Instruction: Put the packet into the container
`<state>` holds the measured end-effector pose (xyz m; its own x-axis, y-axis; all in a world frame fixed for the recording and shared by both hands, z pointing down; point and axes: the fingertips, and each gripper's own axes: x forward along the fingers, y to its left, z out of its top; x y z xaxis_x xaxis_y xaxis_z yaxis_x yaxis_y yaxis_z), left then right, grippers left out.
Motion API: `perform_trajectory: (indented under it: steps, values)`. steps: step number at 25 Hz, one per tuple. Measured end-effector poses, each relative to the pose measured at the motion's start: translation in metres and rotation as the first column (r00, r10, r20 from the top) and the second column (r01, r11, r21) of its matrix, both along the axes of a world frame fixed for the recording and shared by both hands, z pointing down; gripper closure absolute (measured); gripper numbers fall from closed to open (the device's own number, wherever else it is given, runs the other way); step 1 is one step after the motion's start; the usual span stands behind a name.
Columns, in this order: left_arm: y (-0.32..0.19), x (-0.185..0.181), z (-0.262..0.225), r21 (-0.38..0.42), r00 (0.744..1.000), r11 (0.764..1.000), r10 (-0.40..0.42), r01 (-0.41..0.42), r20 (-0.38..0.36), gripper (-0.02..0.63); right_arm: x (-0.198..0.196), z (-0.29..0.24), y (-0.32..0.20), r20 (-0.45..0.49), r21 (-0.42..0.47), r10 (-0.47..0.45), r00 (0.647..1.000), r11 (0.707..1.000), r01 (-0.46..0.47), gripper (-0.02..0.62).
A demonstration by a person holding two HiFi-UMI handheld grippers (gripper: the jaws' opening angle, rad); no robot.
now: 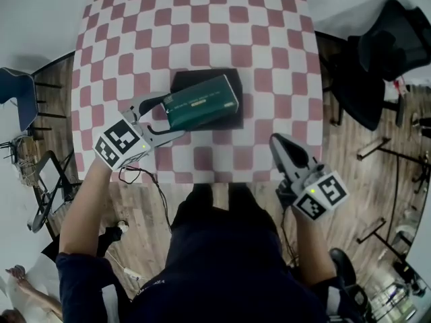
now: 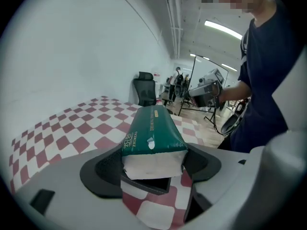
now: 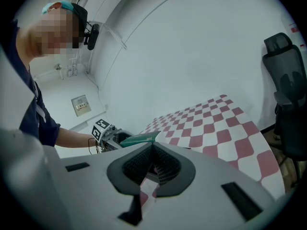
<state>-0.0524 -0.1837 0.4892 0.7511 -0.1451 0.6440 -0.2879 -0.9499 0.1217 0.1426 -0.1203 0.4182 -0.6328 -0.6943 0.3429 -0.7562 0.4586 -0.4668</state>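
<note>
A dark green packet (image 1: 202, 101) with a white end lies slanted over a shallow black container (image 1: 202, 78) in the middle of the checked table (image 1: 202, 19). My left gripper (image 1: 172, 116) is shut on the packet's left end. In the left gripper view the packet (image 2: 151, 133) runs away from the jaws, its white end pinched between the black pads (image 2: 103, 169), with the container's rim (image 2: 148, 183) just below. My right gripper (image 1: 277, 141) is shut on nothing, above the table's near right edge. From the right gripper view (image 3: 153, 169) the packet (image 3: 139, 139) shows far off.
A black office chair (image 1: 384, 46) stands right of the table and a blue chair (image 1: 17, 93) to its left. The person's body is at the table's near edge. Wooden floor with cables and stands lies on both sides.
</note>
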Motion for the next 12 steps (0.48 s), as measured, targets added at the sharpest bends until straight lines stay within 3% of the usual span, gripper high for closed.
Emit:
perform_trajectory:
  steps: [7, 12]
  values:
    - [-0.002, 0.015, 0.017, 0.066, 0.976, 0.984, 0.151, -0.163, 0.155, 0.199, 0.007, 0.017, 0.002, 0.02, -0.024, 0.005, 1.0, 1.0, -0.004, 0.577]
    - [-0.002, 0.017, 0.028, 0.087, 0.931, 0.958, 0.239, -0.272, 0.277, 0.199, 0.012, 0.024, 0.004, 0.027, -0.038, 0.009, 1.0, 0.999, -0.008, 0.577]
